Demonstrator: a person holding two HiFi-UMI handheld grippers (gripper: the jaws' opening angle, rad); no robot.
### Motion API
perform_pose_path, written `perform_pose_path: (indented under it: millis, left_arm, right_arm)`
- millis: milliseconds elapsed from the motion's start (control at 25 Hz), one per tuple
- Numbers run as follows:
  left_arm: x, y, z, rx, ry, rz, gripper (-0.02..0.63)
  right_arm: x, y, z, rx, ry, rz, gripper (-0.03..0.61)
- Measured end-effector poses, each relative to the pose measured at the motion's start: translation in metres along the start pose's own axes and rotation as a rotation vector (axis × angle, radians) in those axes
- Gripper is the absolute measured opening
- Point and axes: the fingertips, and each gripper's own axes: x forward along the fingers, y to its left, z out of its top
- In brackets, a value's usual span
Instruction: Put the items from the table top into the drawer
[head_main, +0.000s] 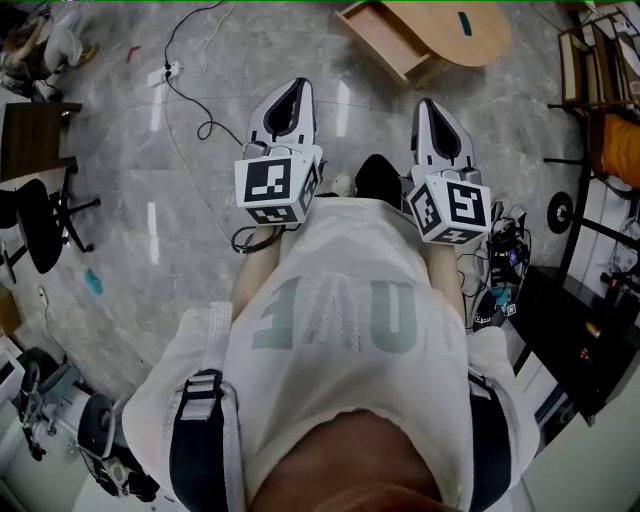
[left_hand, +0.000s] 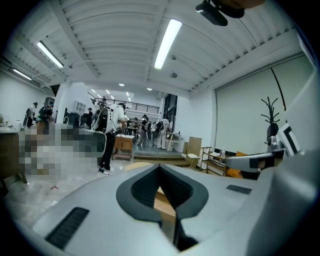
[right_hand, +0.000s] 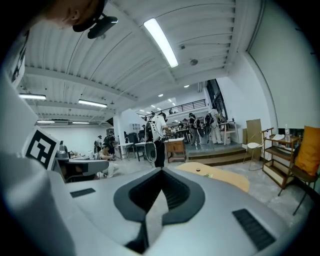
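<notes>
Left gripper and right gripper are both closed, tips pressed together, with nothing between them. Each gripper view shows its dark pads meeting at the tip and only the room in the little gap lower down. The person holds the two grippers side by side in front of the body, pointing forward and a bit down.

Below them is only grey floor. No task thing is close to either gripper.

Farther ahead stands the wooden desk. It lies in front and off to the right, so the right gripper is the nearer one. A box-shaped wooden part sticks out from the desk's left side. It looks like the drawer, pulled out.

On the desk top lies a small blue-green thing. It looks longer than it is wide, and its long side points away from the person. A small dark thing sits near it. Both are too small to name.

My guess is that the task has not begun. The person must first walk up to the desk and open a gripper.
</notes>
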Motion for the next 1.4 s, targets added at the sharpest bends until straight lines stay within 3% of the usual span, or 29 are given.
perform_pose_path:
  millis: [200,520,1040,1400]
  left_arm:
    - [0.019,0.029,0.001,-0.045,0.013,0.037,0.008]
    - [0.077,0.031,0.018,-0.010,-0.036,0.050,0.008]
    - [0.294,0.055,0.078,0.011,-0.027,0.079,0.008]
    - [0.395,0.079,0.116,-0.019,-0.038,0.106,0.008]
  right_arm:
    - [0.020,-0.004,0.002,0.015,0.033,-0.008,0.002]
    - [0.093,-0.031,0.004,-0.013,0.024,0.054,0.001]
    - [0.305,-0.112,0.063,-0.179,0.069,0.186,0.000]
    - [0.402,-0.134,0.118,-0.198,0.047,0.253,0.002]
